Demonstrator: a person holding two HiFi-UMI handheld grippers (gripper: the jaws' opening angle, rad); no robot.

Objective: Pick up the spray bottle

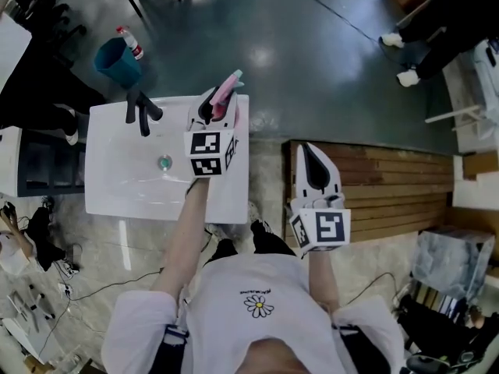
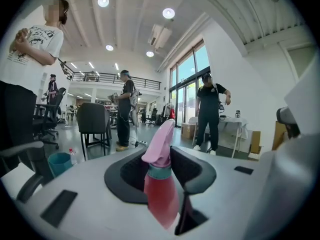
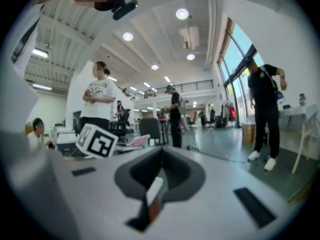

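Left claw (image 1: 211, 107) clamped on the tilted bottle (image 1: 227, 90) over the sink's (image 1: 117, 174) right rim; right claw (image 1: 315, 167) jaws together, empty, off to the side; the smooth tapered body could slip or twist out if the squeeze eases.

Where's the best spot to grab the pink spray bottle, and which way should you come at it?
Probably the top of the spray bottle's red body, just under the teal collar, where the left gripper's jaws squeeze it now. The bottle stands upright and is slimmer there, so come in level from the side, with one jaw on each flank and the pink head poking above.
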